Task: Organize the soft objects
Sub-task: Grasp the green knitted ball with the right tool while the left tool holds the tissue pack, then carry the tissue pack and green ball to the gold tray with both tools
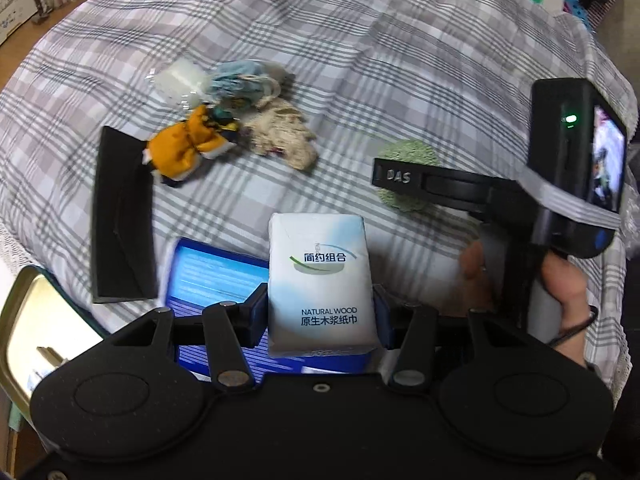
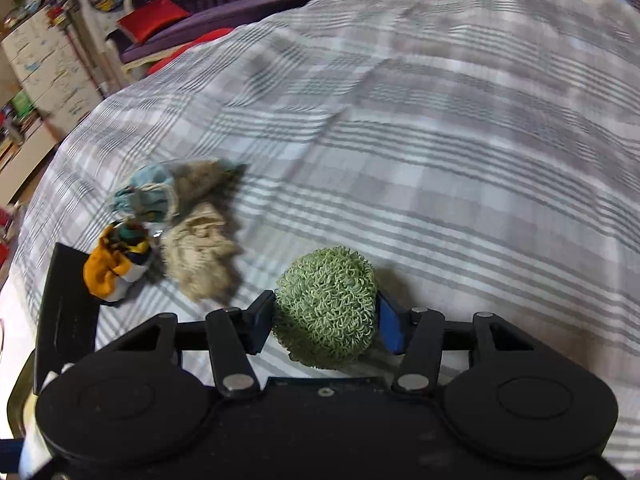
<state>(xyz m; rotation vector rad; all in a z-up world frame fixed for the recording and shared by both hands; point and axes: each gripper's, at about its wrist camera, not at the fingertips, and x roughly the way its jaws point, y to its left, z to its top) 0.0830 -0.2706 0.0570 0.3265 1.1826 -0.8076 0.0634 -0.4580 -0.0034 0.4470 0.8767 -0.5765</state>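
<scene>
Between the blue pads of the left gripper (image 1: 322, 312) sits a white soft pack of paper tissues printed with green and dark lettering (image 1: 322, 280), clamped on both flanks and held above a blue rectangular box (image 1: 208, 280) that lies at about seven o'clock from it, at the near edge of the grey plaid bedspread (image 1: 360, 60). The right gripper (image 2: 325, 320) is closed around a green ball of curly yarn-like loops (image 2: 326, 308), its pads pressing in at nine and three o'clock. Both loads are compressible, so the likeliest failure is a slow slip: the tissue pack is gripped only across its lower part, and a quick swing could let the top tip forward and slide out. The green ball bulges past the pads, and a loosened squeeze would probably let it roll off across the fabric. At ten o'clock from the tissue pack lies a loose cluster, an orange and white stuffed fabric toy (image 1: 188, 148), a beige frayed cloth scrap (image 1: 284, 140), a pale blue drawstring pouch (image 1: 236, 80) and a white translucent packet (image 1: 178, 80), beside a black flat folded case (image 1: 120, 216). A low sweep toward that pile could scatter it or snag the pouch's cord. The gold metal tin (image 1: 36, 320) at eight o'clock is another edge to clip.
</scene>
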